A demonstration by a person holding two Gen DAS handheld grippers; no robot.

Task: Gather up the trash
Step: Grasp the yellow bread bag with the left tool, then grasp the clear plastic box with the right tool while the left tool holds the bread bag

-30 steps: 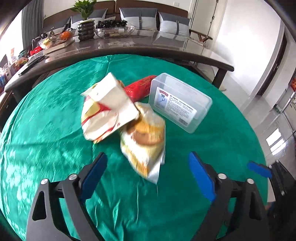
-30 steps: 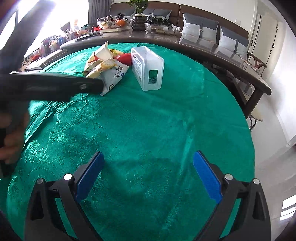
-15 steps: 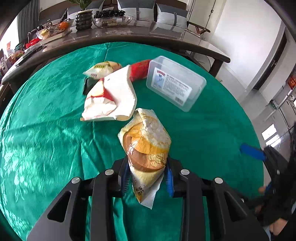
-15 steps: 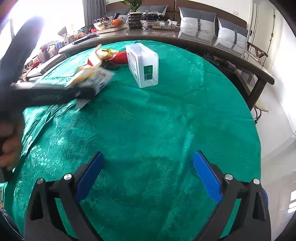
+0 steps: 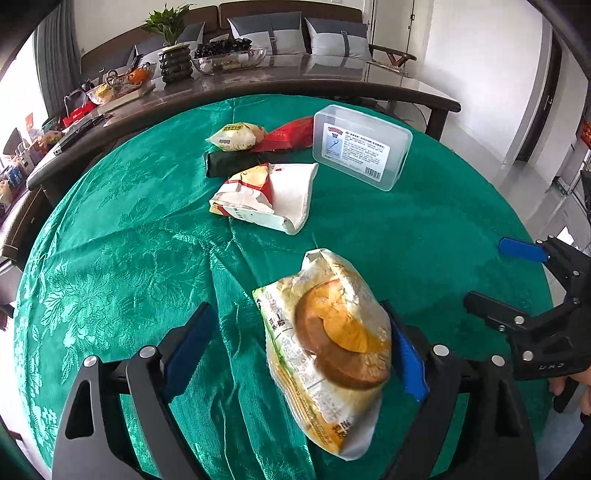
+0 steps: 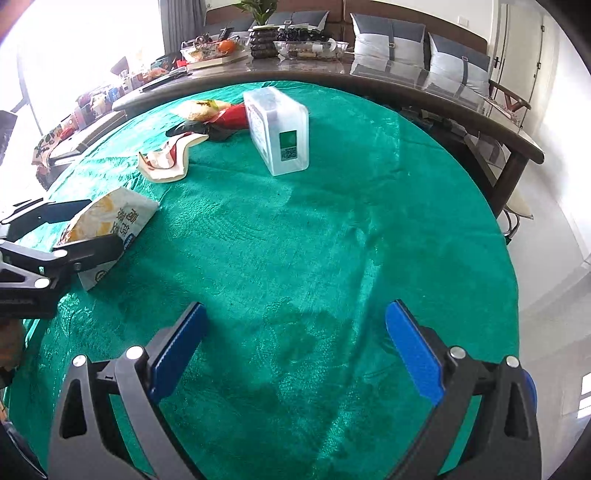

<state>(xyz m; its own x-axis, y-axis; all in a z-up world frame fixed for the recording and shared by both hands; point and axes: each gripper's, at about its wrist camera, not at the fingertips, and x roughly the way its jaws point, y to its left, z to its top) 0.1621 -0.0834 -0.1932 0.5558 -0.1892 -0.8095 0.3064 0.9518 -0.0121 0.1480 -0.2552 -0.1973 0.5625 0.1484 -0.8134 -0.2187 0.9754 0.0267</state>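
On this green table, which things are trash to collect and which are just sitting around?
Trash to collect:
- yellow snack wrapper between the opening left gripper pads
- white and red wrapper
- black wrapper
- red wrapper
- small yellow packet

Just lying about:
- clear plastic box
- potted plant
- glass dish
- cushions

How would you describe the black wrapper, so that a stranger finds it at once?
On the green tablecloth, look left of the clear plastic box. The black wrapper lies flat before the yellow packet and red packet; it alone is dark and unprinted.
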